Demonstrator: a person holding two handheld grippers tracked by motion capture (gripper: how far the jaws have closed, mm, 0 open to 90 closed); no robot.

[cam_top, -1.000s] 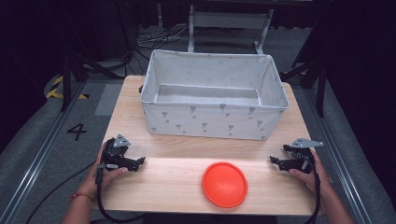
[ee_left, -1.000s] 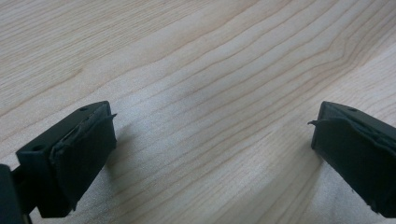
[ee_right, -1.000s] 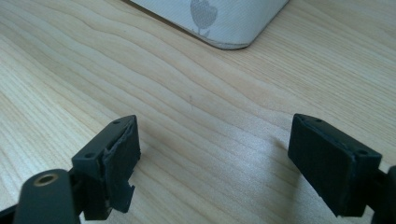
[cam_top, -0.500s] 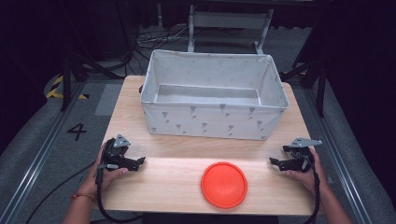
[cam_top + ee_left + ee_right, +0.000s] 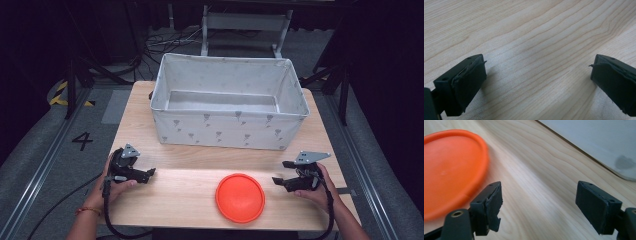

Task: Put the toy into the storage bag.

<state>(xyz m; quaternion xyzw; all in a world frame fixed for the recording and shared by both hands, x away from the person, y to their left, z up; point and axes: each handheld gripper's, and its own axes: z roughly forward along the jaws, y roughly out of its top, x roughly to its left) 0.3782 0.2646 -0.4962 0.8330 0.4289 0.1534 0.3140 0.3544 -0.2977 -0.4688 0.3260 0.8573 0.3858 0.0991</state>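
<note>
In the high view a wooden table [image 5: 165, 200] fills the middle of the frame, with a grey fabric bin [image 5: 227, 132] standing on its upper half. An orange disc [image 5: 240, 197] lies flat on the table in the lower middle of the frame, below the bin and apart from it. The right gripper [image 5: 277, 179] sits at the lower right, held in the right hand [image 5: 312, 187], its jaws pointing left toward the disc; the tips are just right of the disc's rim and not touching it. Its jaws stand wide but have just been closing a little, with nothing between them. In the right gripper view the disc [image 5: 450, 167] takes the upper left, its raised rim curving down past the left jaw, bare wood lies between the two jaws, and the bin's pale wall [image 5: 599, 142] crosses the upper right corner. The left gripper [image 5: 148, 173] rests at the lower left of the high view in the left hand [image 5: 112, 185], jaws pointing right, well apart from the disc. In the left gripper view its jaws stand wide at the lower corners, with bare wood grain [image 5: 534, 57] between them and nothing held.
</note>
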